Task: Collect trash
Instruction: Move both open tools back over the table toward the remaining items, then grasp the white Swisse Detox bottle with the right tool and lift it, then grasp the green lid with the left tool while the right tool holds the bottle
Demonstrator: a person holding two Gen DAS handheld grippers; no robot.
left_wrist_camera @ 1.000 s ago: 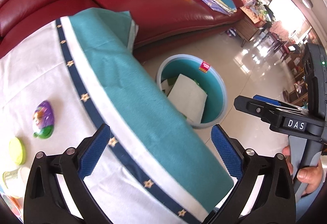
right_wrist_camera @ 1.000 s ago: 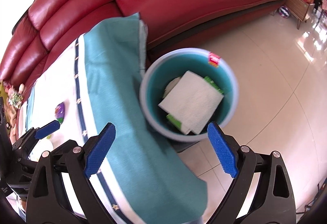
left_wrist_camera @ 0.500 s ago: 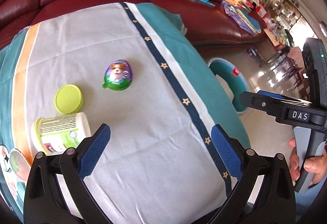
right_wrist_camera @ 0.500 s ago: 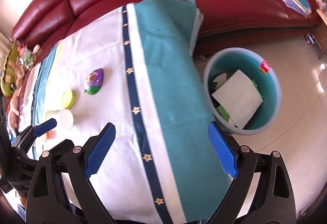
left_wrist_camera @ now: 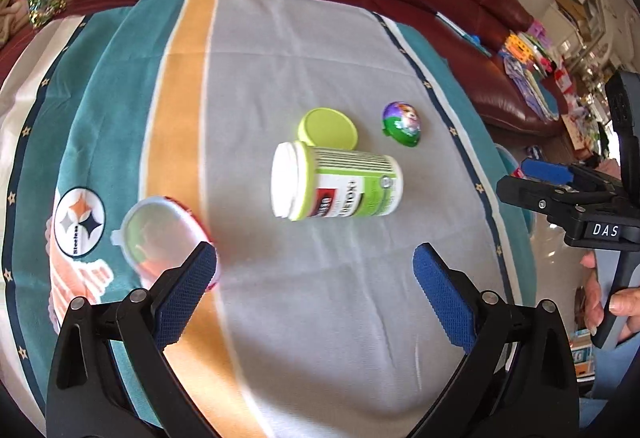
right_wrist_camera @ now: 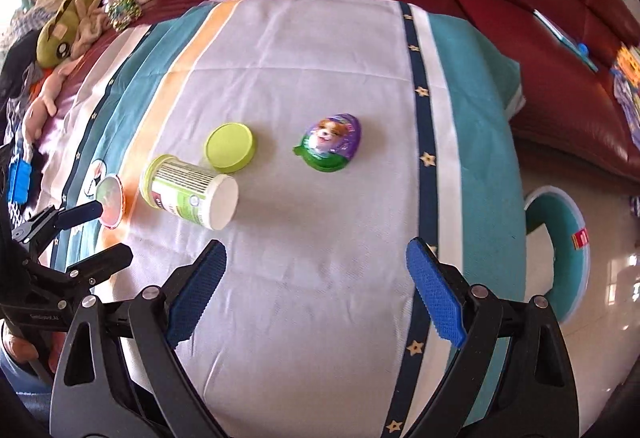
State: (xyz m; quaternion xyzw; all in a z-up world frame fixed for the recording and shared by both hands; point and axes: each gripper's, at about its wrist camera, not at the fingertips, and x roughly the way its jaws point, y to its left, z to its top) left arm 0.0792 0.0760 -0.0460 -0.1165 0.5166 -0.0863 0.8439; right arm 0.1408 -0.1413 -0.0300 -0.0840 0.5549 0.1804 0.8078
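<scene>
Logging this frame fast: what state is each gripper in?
Left gripper: open, holding nothing.
Right gripper: open, holding nothing.

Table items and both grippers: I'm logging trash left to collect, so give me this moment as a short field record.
surface: striped tablecloth
bottle: white and green bottle, on its side, lid off
lid: green lid, flat, just behind the bottle
egg: purple and green egg package, lying apart from the lid
cup: clear-lidded cup, beside left finger
bin: teal bin, on the floor past the table edge
left gripper: open, empty
right gripper: open, empty
</scene>
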